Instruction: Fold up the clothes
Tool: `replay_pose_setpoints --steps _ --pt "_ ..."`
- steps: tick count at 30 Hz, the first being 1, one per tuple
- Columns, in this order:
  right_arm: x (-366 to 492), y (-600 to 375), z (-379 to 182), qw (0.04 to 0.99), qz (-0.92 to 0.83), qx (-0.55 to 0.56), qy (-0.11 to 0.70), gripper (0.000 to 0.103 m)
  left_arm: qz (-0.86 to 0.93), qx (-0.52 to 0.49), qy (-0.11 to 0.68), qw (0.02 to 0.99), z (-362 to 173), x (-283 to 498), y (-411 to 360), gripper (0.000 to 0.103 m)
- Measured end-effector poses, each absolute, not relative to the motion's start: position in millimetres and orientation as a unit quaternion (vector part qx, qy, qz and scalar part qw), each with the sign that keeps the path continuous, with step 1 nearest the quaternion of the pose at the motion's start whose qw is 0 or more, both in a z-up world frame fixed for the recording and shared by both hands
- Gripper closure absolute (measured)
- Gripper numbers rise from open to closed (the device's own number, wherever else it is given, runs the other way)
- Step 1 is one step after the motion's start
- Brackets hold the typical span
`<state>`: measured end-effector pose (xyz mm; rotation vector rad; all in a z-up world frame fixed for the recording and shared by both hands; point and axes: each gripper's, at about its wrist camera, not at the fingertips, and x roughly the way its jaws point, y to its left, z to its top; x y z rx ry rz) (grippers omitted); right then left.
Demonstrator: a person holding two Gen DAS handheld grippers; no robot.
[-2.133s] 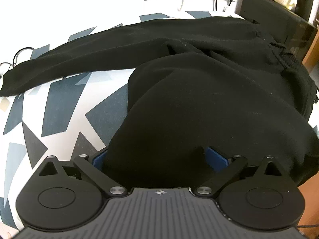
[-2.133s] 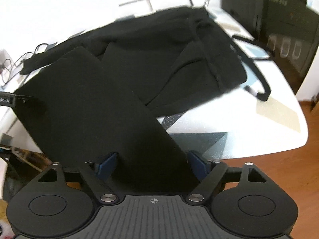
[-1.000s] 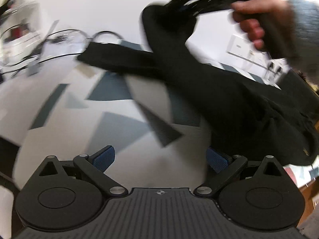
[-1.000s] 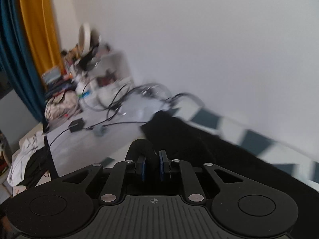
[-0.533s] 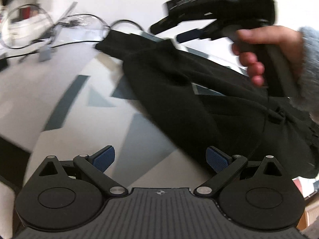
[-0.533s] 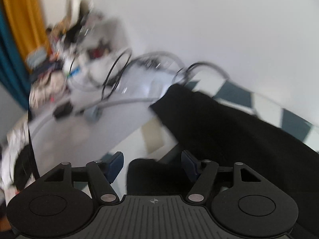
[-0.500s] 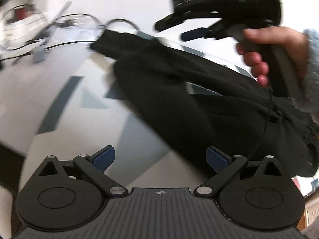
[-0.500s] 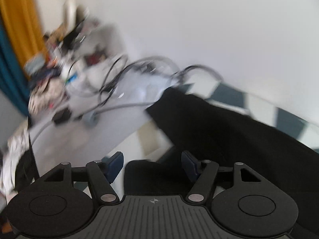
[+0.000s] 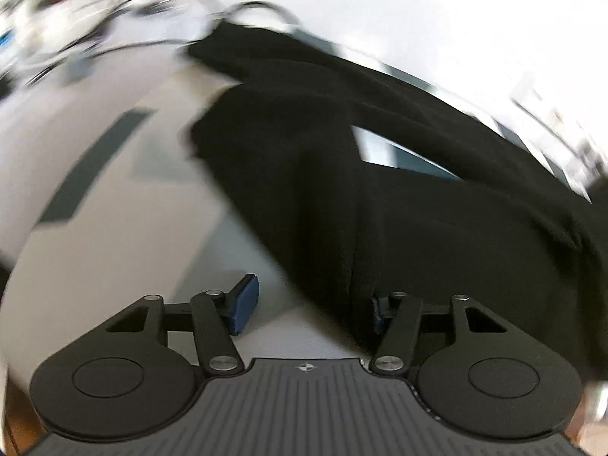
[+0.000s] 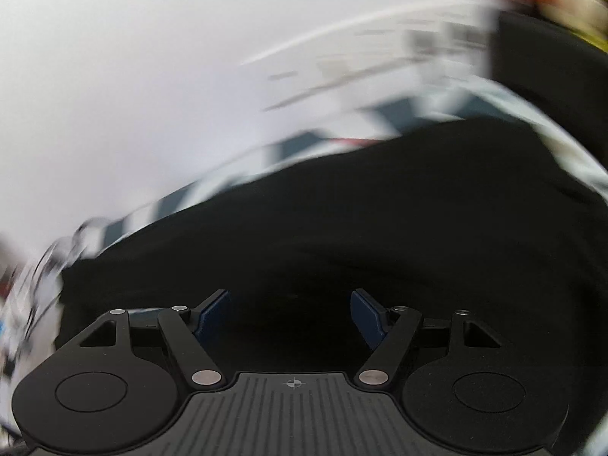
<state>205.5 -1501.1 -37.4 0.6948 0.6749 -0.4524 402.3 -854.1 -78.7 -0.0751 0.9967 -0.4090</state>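
While both views are motion-blurred, one black garment shows, spread over one table with a white top and grey-blue shapes. Two grippers, one per view.

Left gripper: low over the near table edge, pointing far along the cloth. Jaws apart, nothing clamped. Its left pad sits over bare table; its right pad is mostly hidden at the edge of the black fabric, touching or just beside it, cannot tell which. The garment runs from near right to far left, with one small gap of table showing through between two folds on the right. Blurred cables lie far left, count unclear.

Right gripper: hovers low over the garment, black cloth filling the space between its two blue pads. Jaws apart, not gripping; contact with cloth cannot be told. Patterned table shows beyond the far cloth edge. One dark box far right, blurred.
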Motion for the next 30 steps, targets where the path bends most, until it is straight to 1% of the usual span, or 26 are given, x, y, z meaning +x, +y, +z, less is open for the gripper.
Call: replay_pose_setpoints --steps 1,2,3,7,10,13,16,17,18,19,21,24,26,27,30 --pt "180 -1511 -44 0.85 -0.233 0.353 0.314 0.036 -0.175 -0.04 0.477 0.861 -79 399 -847 0.022" --pt "160 -1516 -52 0.84 -0.245 0.374 0.308 0.036 -0.162 -0.036 0.475 0.864 -79 397 -845 0.016" --pt "141 -1520 -59 0.829 -0.256 0.396 0.301 0.036 -0.15 -0.032 0.473 0.868 -80 395 -842 0.013" --pt "96 -1523 -82 0.795 -0.283 0.456 0.284 0.036 -0.136 0.034 0.468 0.872 -76 398 -865 0.01" --pt "86 -1520 -88 0.787 -0.298 0.465 0.275 0.036 -0.134 0.104 0.446 0.879 -75 400 -895 0.01" --pt "80 -1520 -88 0.779 -0.321 0.468 0.265 0.036 -0.131 0.144 0.431 0.881 -79 414 -921 0.01" --pt "71 -1520 -88 0.769 -0.347 0.472 0.258 0.036 -0.108 0.137 0.41 0.895 -73 422 -921 0.01" --pt "66 -1520 -89 0.764 -0.352 0.476 0.255 0.036 -0.111 0.13 0.408 0.897 -71 424 -918 0.012" --pt "61 -1520 -90 0.76 -0.358 0.481 0.251 0.036 -0.114 0.121 0.405 0.899 -69 426 -914 0.025" --pt "55 -1520 -90 0.756 -0.362 0.486 0.246 0.036 -0.12 0.107 0.407 0.899 -67 424 -906 0.043" --pt "44 -1519 -93 0.746 -0.378 0.494 0.237 0.036 -0.116 0.075 0.414 0.9 -64 418 -888 0.057" --pt "41 -1513 -97 0.732 -0.385 0.51 0.236 0.036 -0.074 0.019 0.435 0.897 -61 403 -853 0.057" --pt "45 -1508 -101 0.725 -0.385 0.518 0.24 0.034 -0.058 -0.015 0.456 0.888 -70 390 -829 0.044" --pt "48 -1505 -102 0.725 -0.382 0.519 0.243 0.034 -0.051 -0.03 0.465 0.883 -74 383 -819 0.036" --pt "59 -1499 -102 0.731 -0.379 0.508 0.254 0.032 -0.056 -0.024 0.471 0.88 -81 380 -814 0.033"
